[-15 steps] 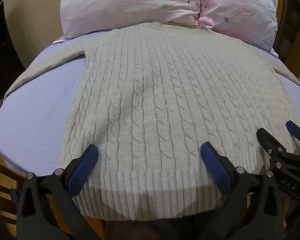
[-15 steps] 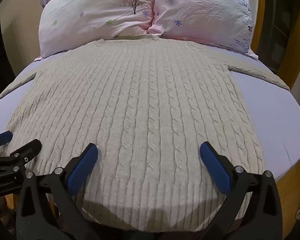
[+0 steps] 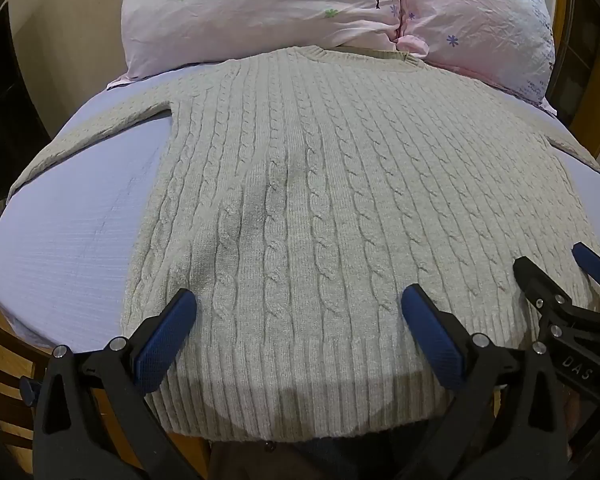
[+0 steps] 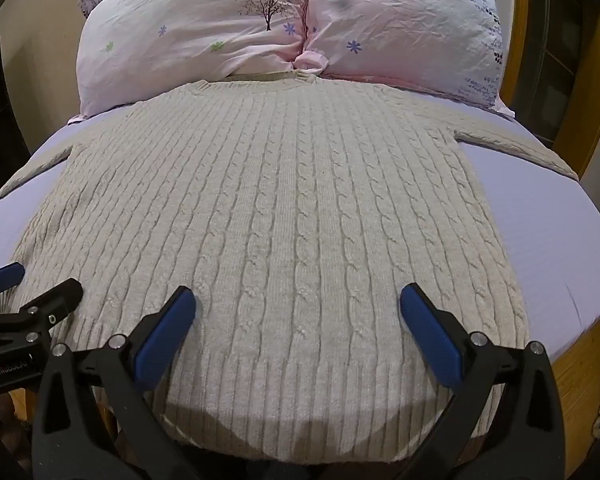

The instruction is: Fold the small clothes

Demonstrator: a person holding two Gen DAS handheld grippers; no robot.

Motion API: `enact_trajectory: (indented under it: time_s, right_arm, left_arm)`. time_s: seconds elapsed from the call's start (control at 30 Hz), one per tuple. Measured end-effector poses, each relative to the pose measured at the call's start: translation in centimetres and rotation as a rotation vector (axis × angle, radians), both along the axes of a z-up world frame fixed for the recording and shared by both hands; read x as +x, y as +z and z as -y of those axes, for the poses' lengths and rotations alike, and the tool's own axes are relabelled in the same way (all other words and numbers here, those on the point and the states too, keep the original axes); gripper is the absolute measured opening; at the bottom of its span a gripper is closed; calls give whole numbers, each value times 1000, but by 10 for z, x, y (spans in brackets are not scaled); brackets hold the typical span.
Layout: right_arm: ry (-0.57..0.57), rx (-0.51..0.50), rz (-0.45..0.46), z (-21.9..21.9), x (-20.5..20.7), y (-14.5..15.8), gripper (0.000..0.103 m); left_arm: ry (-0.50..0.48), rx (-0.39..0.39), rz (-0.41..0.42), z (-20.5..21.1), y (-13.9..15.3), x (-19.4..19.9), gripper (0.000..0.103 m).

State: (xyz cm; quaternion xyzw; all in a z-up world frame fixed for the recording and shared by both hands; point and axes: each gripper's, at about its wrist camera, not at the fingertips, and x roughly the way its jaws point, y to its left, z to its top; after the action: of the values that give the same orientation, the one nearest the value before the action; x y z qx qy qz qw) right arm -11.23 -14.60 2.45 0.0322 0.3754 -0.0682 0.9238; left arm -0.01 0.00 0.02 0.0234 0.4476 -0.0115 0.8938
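A cream cable-knit sweater point(image 3: 320, 208) lies flat and face-up on the bed point(image 3: 72, 240), which is covered by a lavender sheet. Its collar reaches two pink floral pillows point(image 3: 260, 12) at the head end, and its ribbed hem hangs slightly past the near edge of the bed.

Left wrist view: shows the sweater's left sleeve point(image 3: 96, 136) stretched out across the sheet, a faint darker patch in the knit near the middle of the body, and a wide strip of bare sheet to the left of the garment. The right tool point(image 3: 556, 276) enters at the right edge, over the hem corner.

Right wrist view: shows the opposite sleeve point(image 4: 516, 148) running towards the wooden bed frame point(image 4: 580, 360), with bare sheet to the right of the garment. The left tool point(image 4: 40, 284) enters at the left edge, above the other hem corner. The tree print on the pillows is clearer here.

Left tool: jaws spread wide apart, blue pads point(image 3: 164, 340) over the ribbed hem, holding nothing. Whether the pads touch the knit cannot be told.

Right tool: jaws likewise wide apart, blue pads point(image 4: 432, 336) over the hem, nothing between them. Contact with the knit cannot be confirmed.
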Motion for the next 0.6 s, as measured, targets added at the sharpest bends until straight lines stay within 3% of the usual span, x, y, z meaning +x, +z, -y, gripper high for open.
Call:
enact_trajectory:
  time_s: [0.6]
  right_arm:
    - [-3,0,4,3,-2,4,101]
  left_arm:
    - [0,0,4,0,0,0,102]
